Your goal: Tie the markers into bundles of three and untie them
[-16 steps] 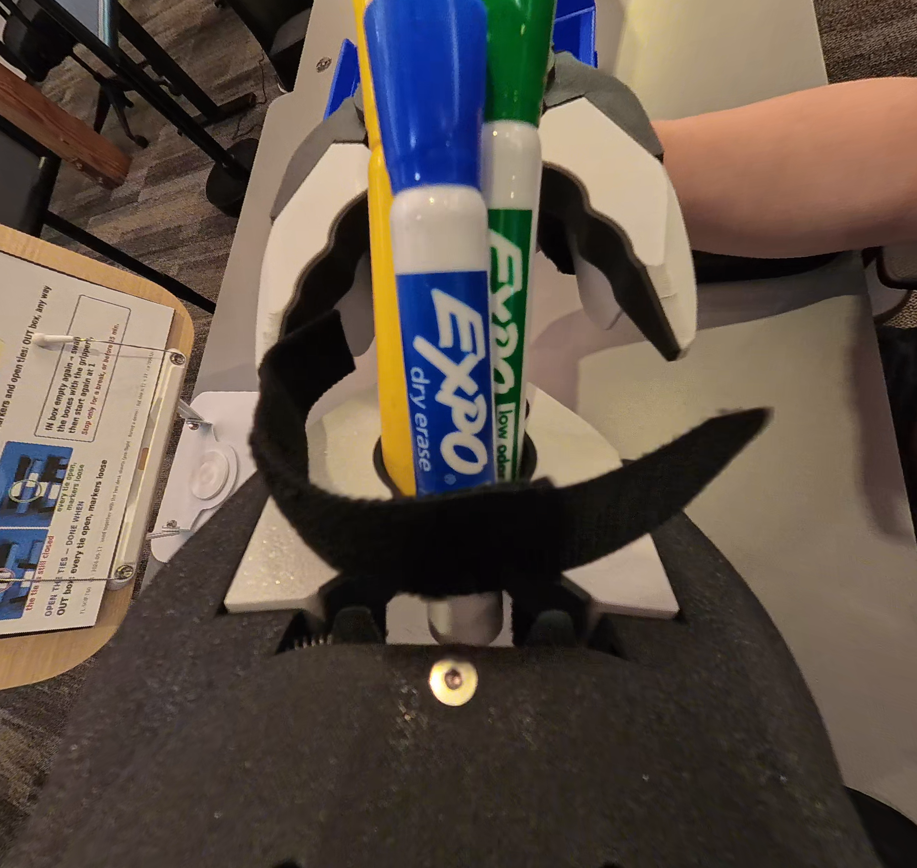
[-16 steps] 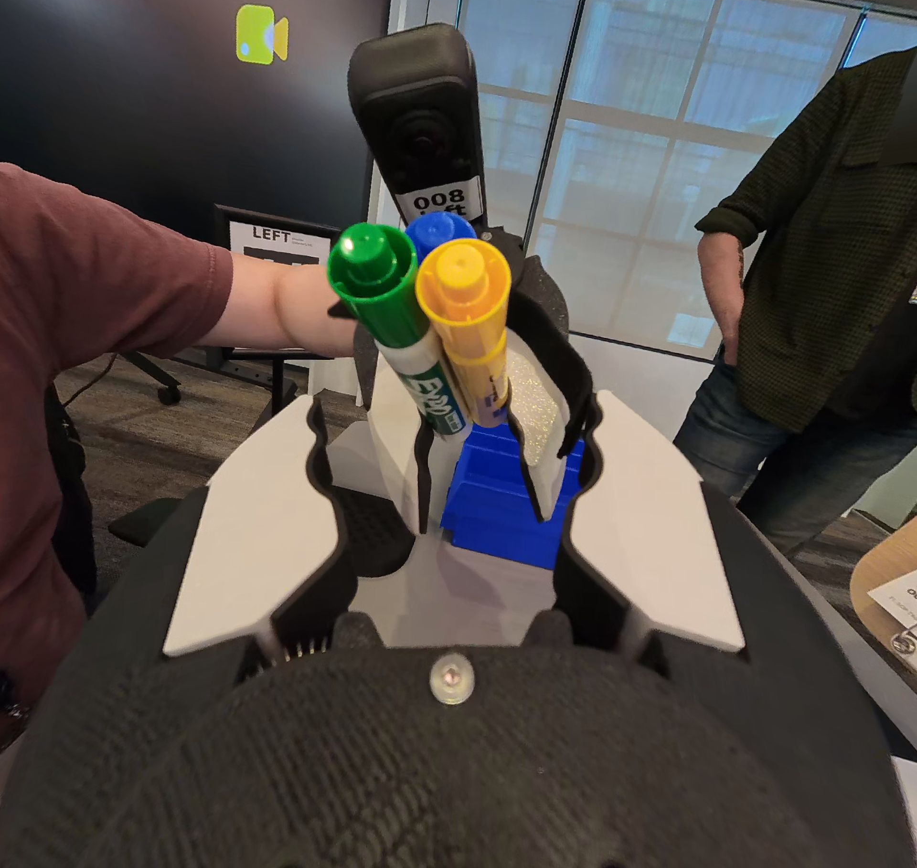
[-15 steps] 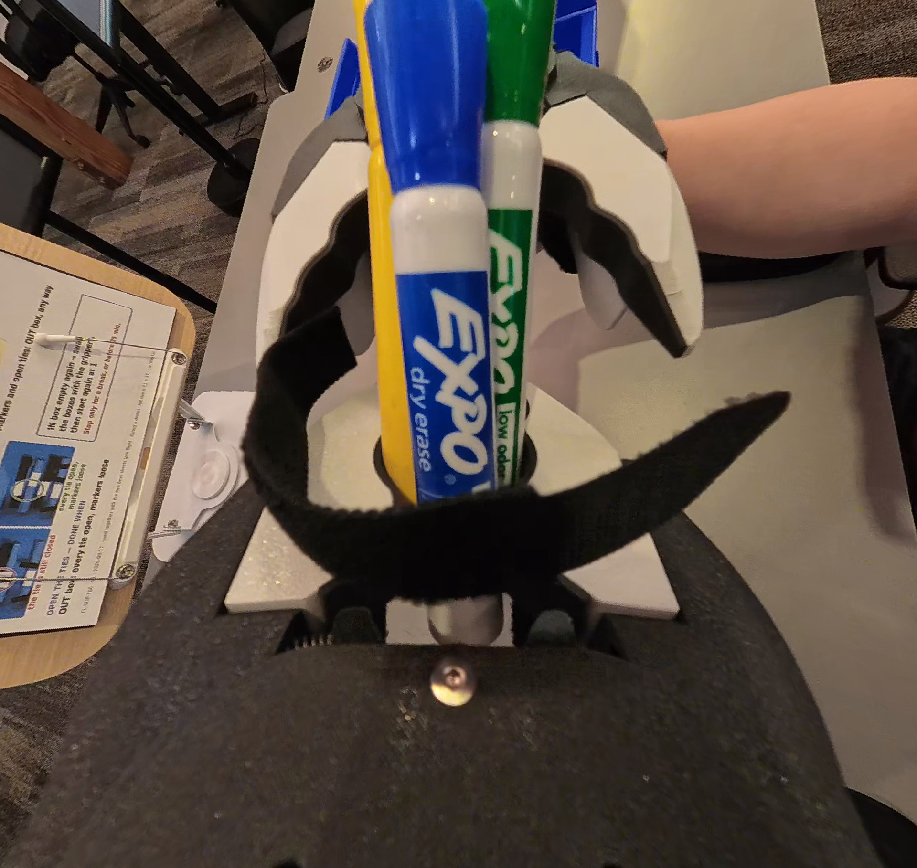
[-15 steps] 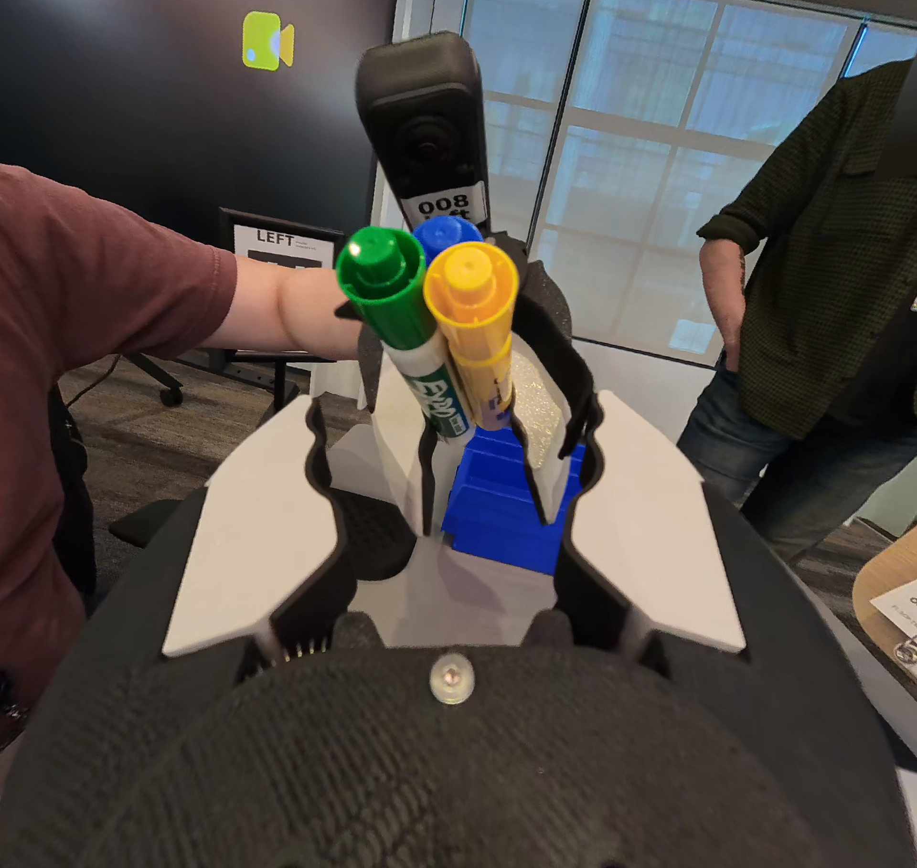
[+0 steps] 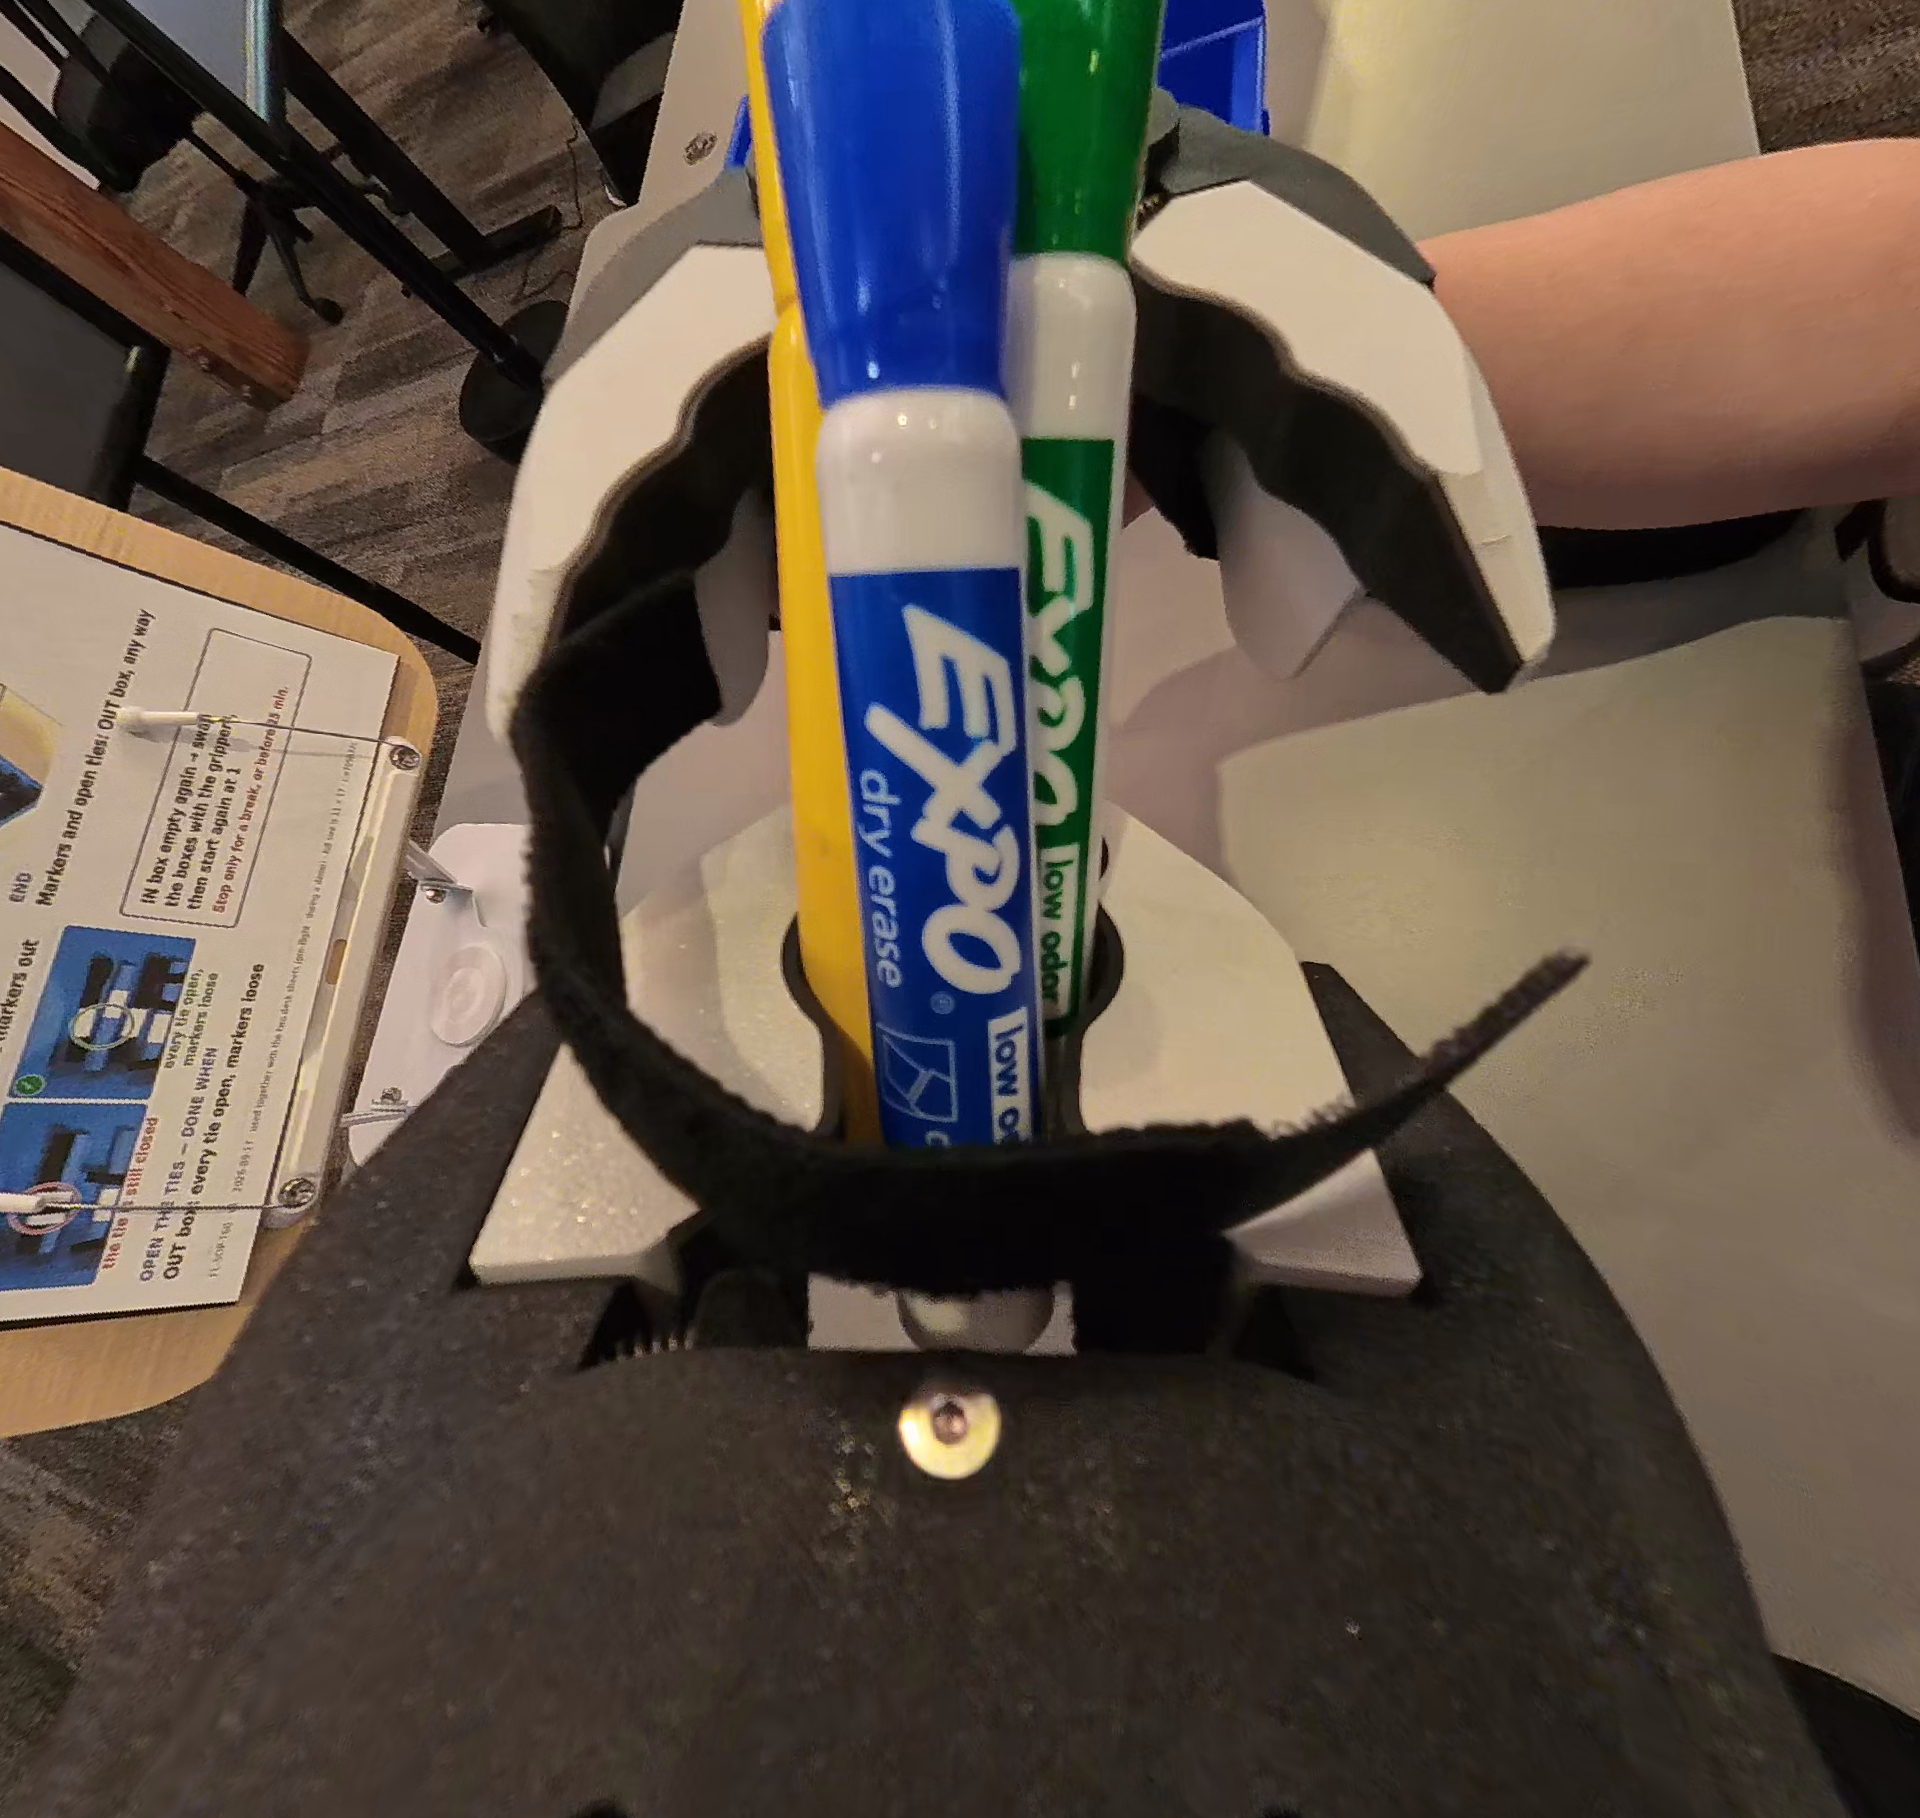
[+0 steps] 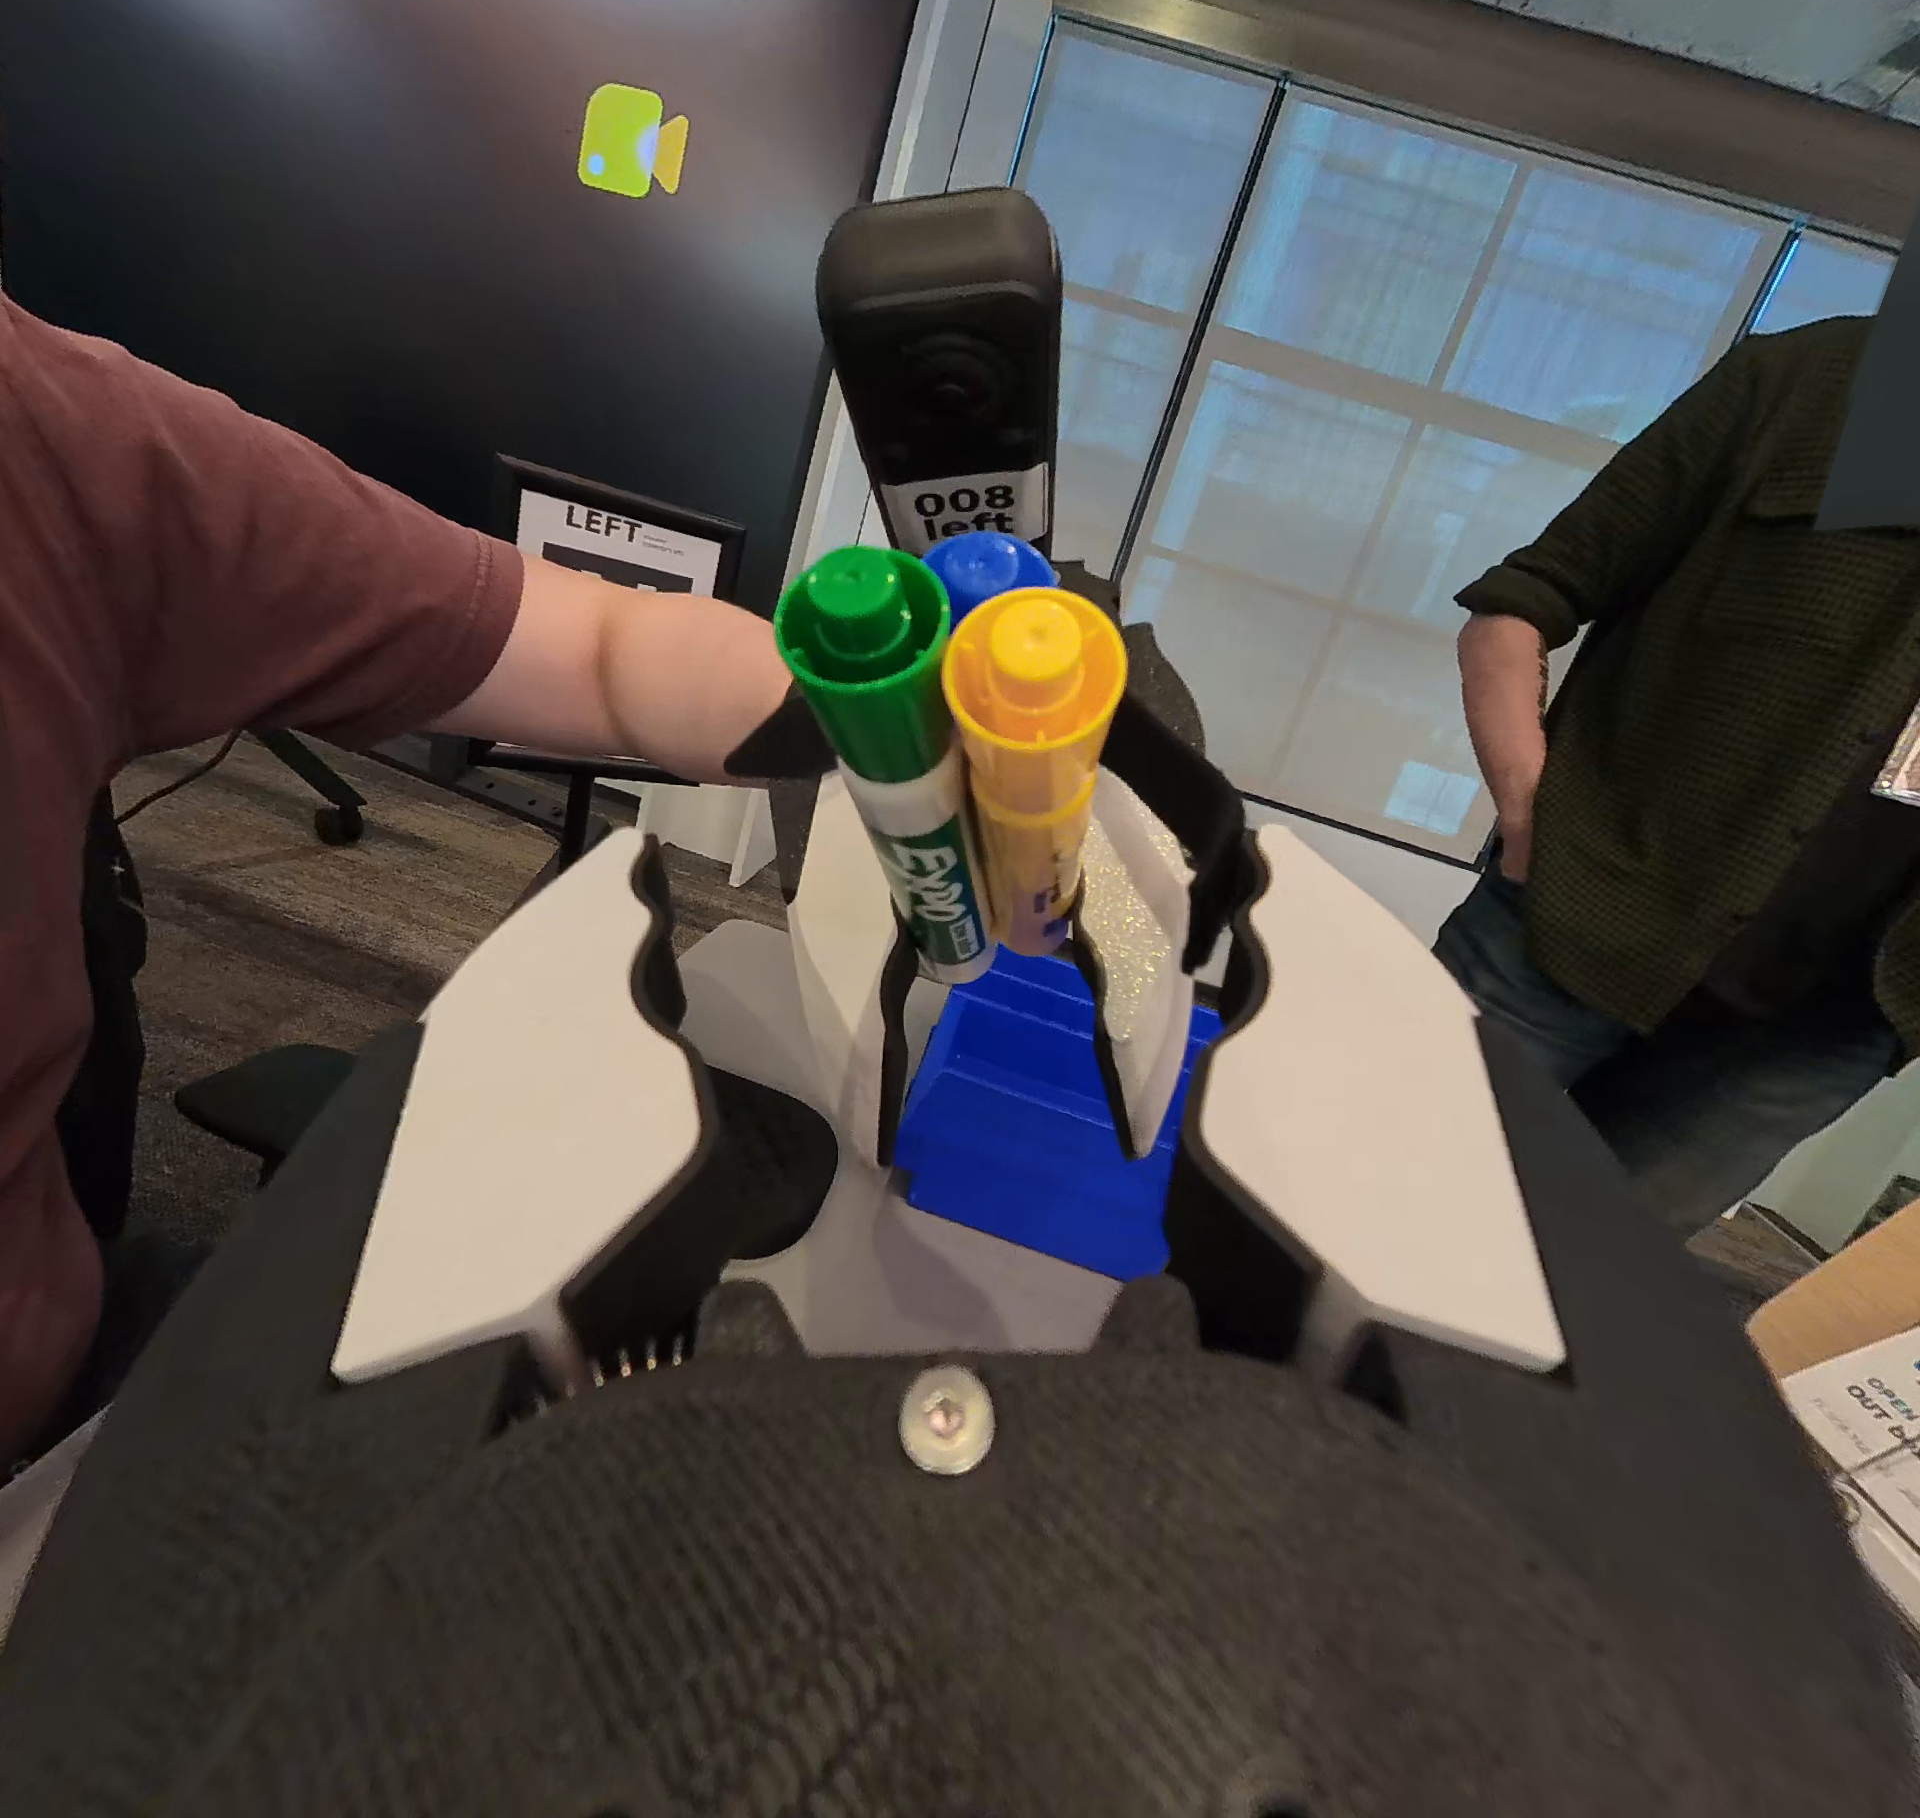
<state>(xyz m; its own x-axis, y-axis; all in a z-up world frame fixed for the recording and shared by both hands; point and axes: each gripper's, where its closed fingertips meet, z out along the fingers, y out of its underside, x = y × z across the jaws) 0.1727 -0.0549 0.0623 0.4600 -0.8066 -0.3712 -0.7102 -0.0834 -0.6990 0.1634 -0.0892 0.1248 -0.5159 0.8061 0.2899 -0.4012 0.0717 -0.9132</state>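
A blue marker (image 5: 914,521), a green marker (image 5: 1070,438) and a yellow marker (image 5: 795,563) stand together in my left gripper (image 5: 1013,641), which is shut on them near the base of its fingers. A loose black hook-and-loop strap (image 5: 935,1181) curls around them, with its free end out to the right. My right gripper (image 6: 951,854) faces them, open, with its fingers (image 5: 582,480) on either side of the bundle. In the right wrist view the strap (image 6: 1210,833) lies against the right finger's pad. I cannot tell whether it is caught there.
A blue bin (image 6: 1029,1145) sits on the white table (image 5: 1558,885) behind the markers. An instruction sheet (image 5: 187,937) lies on a wooden board to the left. A person in a dark shirt (image 6: 1714,729) stands at the right. The operator's arm (image 5: 1662,334) reaches across. Some 6 cm of space lies between my two pairs of fingers.
The strap's left loop has spread farther up along the markers and its free end has sagged lower. Both grippers hold almost the same pose; the right view has tilted up slightly.
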